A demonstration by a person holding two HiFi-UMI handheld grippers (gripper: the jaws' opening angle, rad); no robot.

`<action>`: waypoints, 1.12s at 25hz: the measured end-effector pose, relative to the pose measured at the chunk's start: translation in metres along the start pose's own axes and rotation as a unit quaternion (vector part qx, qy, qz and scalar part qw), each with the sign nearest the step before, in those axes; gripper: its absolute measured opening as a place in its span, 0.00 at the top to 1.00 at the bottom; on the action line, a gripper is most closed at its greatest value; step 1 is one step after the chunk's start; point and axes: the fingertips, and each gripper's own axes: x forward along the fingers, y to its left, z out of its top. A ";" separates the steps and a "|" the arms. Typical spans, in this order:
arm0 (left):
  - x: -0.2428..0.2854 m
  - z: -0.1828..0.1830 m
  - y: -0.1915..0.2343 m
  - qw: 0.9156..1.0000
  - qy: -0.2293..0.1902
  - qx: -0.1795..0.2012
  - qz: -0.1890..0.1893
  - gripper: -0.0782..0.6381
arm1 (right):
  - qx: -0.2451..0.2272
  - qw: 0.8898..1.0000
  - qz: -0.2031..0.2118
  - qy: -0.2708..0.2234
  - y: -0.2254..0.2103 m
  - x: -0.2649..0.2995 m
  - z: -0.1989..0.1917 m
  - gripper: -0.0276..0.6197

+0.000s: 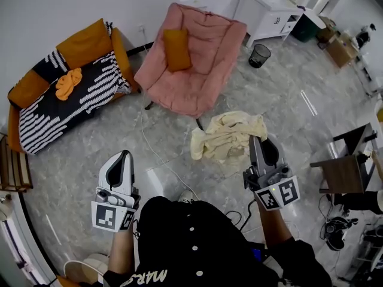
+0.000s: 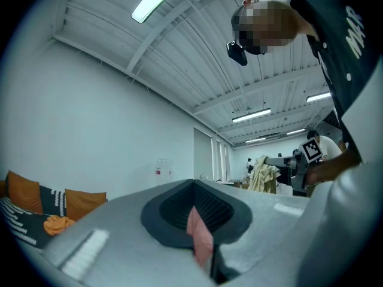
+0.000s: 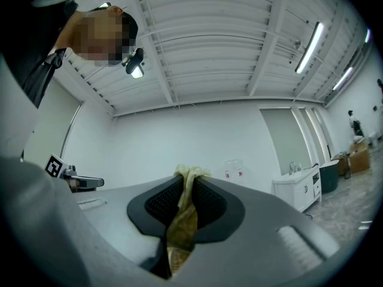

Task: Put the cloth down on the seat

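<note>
Cloth (image 1: 227, 135), pale yellow and crumpled, hangs in the air from your right gripper (image 1: 257, 141), whose jaws are clamped on a thin fold of it; most of the fabric droops off at 9 o'clock from the jaws, above the floor (image 1: 90, 154) and short of any seat. That small pinch looks like the main hazard: with so much loose weight below one fold, a quick swing could pull it free and drop it on the floor.

The pink chair (image 1: 197, 79) stands at about 11 o'clock from the cloth, well apart from it. Its seat appears to slope, so if you let go over the front edge the cloth will likely slide off. Release too deep and it may drape over the orange cushion (image 1: 178, 48) propped against the back instead of lying on the seat.

A white cable (image 1: 143, 130) trails across the floor between you and the chair; it could catch your foot or the hanging hem.

Your left gripper (image 1: 124, 156) has its jaws drawn nearly together, gripping nothing, with only a pink sliver showing through the slit. It offers no backup if the cloth slips.
</note>
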 end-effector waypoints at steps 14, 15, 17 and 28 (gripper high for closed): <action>0.020 -0.015 -0.004 1.000 0.019 -0.012 -0.017 0.89 | 0.011 1.000 -0.020 0.018 -0.015 0.000 -0.015 0.85; 0.022 -0.017 -0.004 1.000 0.021 -0.013 -0.019 0.89 | 0.011 1.000 -0.021 0.021 -0.015 0.002 -0.018 0.85; 0.027 -0.023 -0.003 0.999 0.026 -0.015 -0.022 0.89 | 0.012 0.999 -0.022 0.025 -0.018 0.005 -0.023 0.85; 0.087 -0.019 0.029 0.999 0.018 -0.016 -0.036 0.89 | 0.014 0.999 -0.029 0.034 -0.039 0.056 -0.033 0.85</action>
